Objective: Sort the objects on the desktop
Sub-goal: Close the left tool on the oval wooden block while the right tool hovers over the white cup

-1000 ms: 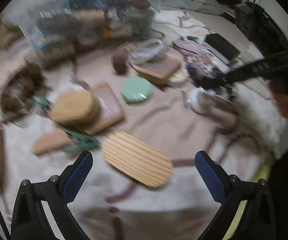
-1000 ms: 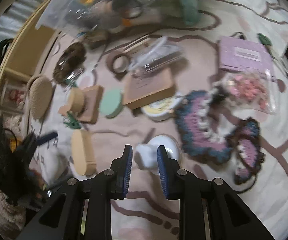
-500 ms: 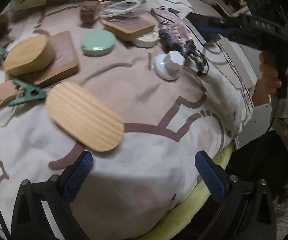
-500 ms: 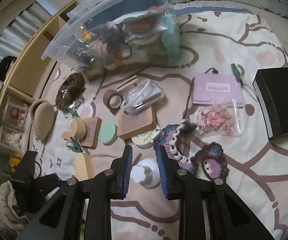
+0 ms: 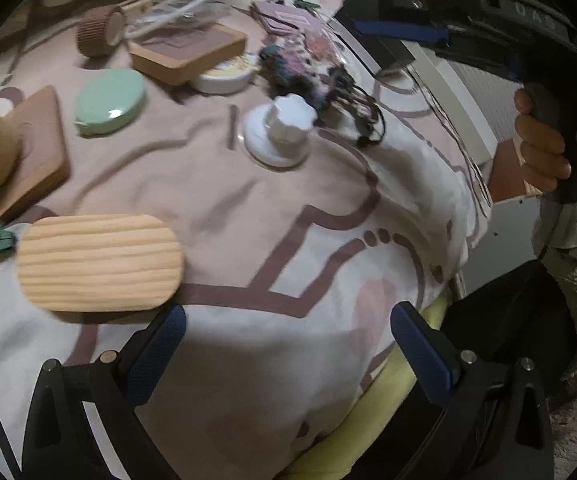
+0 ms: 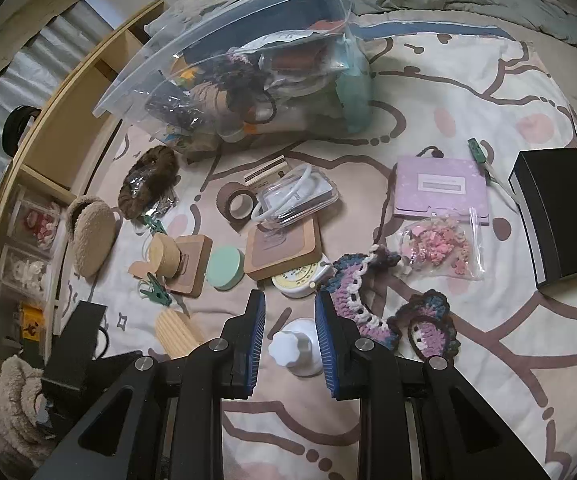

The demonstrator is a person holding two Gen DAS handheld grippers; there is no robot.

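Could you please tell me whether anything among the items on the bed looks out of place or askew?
The clear plastic storage bin lies tipped on its side, its contents bunched toward the opening. A clear case holding a white cable rests crookedly atop the square wooden-framed coaster.

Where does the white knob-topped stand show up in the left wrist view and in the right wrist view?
Left wrist view: the white knob-topped stand sits upper centre, far ahead of the jaws, right of the mint green round lid.
Right wrist view: the stand sits low centre, seen between the right gripper jaws, apparently below them.
Shared landmark: the mint green round lid, left of the stand in both.
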